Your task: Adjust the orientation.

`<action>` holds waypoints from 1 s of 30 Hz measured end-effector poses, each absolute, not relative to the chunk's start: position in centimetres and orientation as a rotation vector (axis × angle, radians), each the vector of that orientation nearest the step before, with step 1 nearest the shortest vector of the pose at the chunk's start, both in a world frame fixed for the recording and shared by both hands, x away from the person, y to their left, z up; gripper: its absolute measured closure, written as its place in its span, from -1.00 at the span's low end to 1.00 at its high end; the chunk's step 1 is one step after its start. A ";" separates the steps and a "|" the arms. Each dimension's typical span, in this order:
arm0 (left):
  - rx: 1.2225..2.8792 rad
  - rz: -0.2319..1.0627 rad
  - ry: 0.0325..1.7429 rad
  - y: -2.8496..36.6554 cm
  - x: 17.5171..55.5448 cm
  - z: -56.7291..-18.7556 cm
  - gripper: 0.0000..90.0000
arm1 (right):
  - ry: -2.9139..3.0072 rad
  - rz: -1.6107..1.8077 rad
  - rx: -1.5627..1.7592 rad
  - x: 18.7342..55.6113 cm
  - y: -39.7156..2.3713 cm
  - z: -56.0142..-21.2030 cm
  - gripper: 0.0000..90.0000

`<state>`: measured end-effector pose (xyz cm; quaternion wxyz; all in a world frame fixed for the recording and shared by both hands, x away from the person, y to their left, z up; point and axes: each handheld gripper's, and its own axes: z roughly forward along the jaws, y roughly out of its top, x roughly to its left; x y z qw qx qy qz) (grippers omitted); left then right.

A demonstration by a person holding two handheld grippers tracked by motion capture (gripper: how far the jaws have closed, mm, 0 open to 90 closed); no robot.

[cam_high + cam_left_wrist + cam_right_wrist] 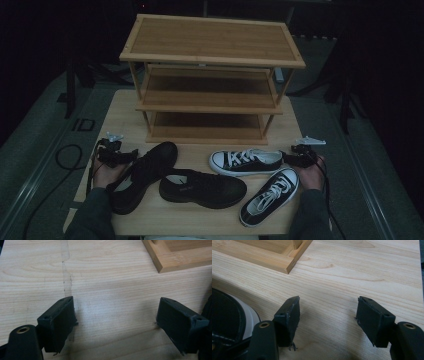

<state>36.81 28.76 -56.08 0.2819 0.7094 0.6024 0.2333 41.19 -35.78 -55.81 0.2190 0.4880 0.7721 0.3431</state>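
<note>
A three-tier bamboo shoe rack (210,40) stands at the back of the light wooden table (122,117), its shelves bare. In front of it lie two black shoes (145,172) (202,187) and two black-and-white sneakers (245,161) (270,196). My left gripper (117,152) rests on the table left of the black shoes, open, with bare wood between its jaws (116,301). At the right, beside the upper sneaker's heel (229,315), my right gripper (300,157) is open too, nothing between its jaws (329,300).
The rack's bottom frame (175,257) (262,257) lies just ahead of both grippers. A black shoe's edge (207,310) sits close to the left gripper's right jaw. Cables (65,155) trail off the table's left side onto the grey floor.
</note>
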 end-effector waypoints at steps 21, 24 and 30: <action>1.998 0.478 1.605 30.3 36.2 -54.3 0.17 | 2.130 0.947 1.356 41.1 -35.7 -55.8 -0.22; 2.002 0.471 1.591 30.4 36.0 -53.7 0.28 | 2.129 0.946 1.358 41.1 -35.7 -55.8 -0.22; 1.999 0.470 1.556 30.6 35.5 -52.2 0.28 | 2.126 0.945 1.362 41.1 -35.7 -55.8 -0.22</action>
